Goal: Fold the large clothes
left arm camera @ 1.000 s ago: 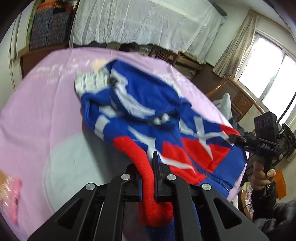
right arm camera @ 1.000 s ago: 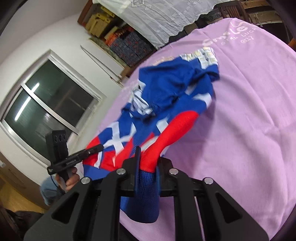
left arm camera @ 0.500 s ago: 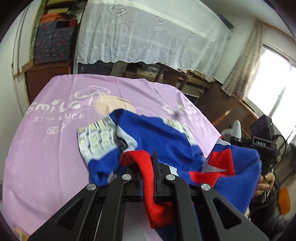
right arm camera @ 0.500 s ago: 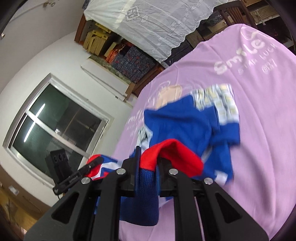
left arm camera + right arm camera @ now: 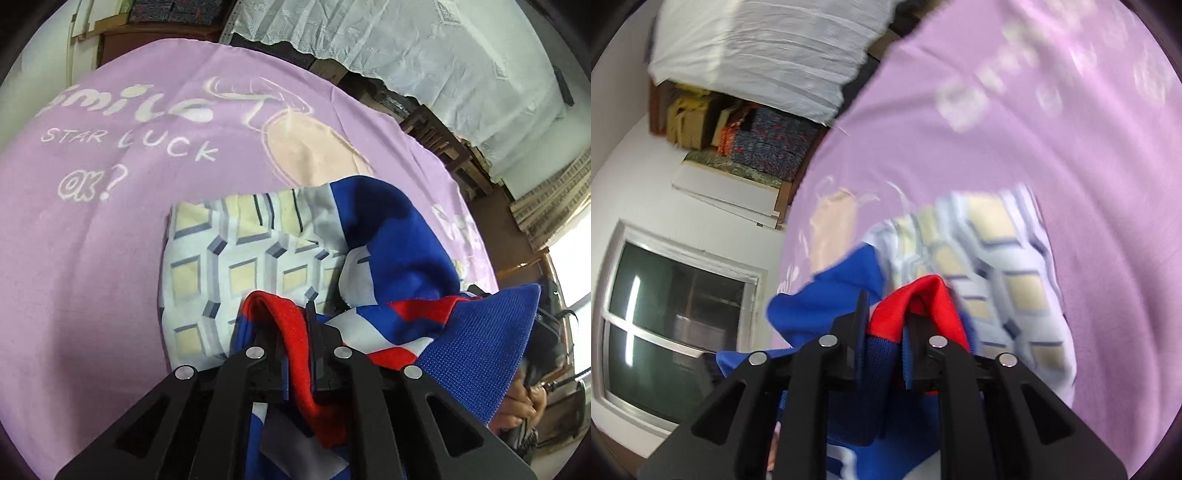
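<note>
Both tongs have carried the sweater's hem forward since a second ago, so the red and blue knit sweater (image 5: 399,236) that lay spread out now doubles over itself, and the patterned lining with cream squares (image 5: 229,258) fills the middle of each view. Left tongs (image 5: 295,332) are clenched on a red fold of the sweater, the cloth squeezed between the narrowly parted fingers and hanging below them. Right tongs (image 5: 886,325) are likewise clamped on a red and blue edge of the same sweater (image 5: 923,295), which drapes over the right finger. Garment and lining rest on the tabletop's lilac cloth (image 5: 92,229) printed with white lettering. At the left view's right edge, a hand (image 5: 524,402) grips the other handle beneath the raised blue ribbed hem.
</note>
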A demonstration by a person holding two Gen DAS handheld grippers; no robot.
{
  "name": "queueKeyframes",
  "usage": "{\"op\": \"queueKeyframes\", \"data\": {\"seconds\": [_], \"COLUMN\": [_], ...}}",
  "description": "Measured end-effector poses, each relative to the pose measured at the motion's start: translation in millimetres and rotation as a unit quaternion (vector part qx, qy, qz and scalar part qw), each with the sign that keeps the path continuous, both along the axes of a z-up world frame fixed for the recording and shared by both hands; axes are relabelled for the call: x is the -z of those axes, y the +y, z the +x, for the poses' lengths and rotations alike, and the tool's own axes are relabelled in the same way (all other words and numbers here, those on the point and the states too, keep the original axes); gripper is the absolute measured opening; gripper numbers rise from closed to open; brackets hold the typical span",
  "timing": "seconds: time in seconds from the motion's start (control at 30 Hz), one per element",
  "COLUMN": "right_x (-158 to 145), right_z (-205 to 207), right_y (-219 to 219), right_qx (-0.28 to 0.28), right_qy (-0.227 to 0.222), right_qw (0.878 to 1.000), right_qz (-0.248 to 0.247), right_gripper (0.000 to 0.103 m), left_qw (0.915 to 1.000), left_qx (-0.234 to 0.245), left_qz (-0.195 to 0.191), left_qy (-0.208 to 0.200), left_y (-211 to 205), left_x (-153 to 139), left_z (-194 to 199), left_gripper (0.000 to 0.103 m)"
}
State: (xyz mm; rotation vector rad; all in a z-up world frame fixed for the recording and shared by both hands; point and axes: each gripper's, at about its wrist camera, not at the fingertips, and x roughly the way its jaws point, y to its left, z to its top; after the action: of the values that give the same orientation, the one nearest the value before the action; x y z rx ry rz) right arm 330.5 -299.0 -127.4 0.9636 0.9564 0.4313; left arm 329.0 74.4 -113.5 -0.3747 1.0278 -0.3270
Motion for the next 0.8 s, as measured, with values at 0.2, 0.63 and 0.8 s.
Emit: {"op": "queueKeyframes", "data": {"seconds": [0.2, 0.63, 0.8], "right_x": [-13, -59, -65], "right_z": [-4, -54, -62], "right_y": [-6, -30, -4], "right_qx": [-0.017, -0.004, -0.027], "right_qy": [-0.023, -0.108, -0.127], "right_qw": [0.999, 0.993, 0.986], "right_qz": [0.039, -0.045, -0.108], "right_gripper": [0.045, 0.066, 0.063], "left_qw": [0.9998, 0.9881, 0.9889], "left_qx": [0.010, -0.037, -0.025], "left_qz": [-0.013, 0.042, 0.062], "left_qy": [-0.014, -0.143, -0.133], "left_y": [10, 40, 23], "left_x": [-14, -65, -52], "left_z": [-10, -54, -43], "left_gripper": [0.015, 0.072, 0.072]}}
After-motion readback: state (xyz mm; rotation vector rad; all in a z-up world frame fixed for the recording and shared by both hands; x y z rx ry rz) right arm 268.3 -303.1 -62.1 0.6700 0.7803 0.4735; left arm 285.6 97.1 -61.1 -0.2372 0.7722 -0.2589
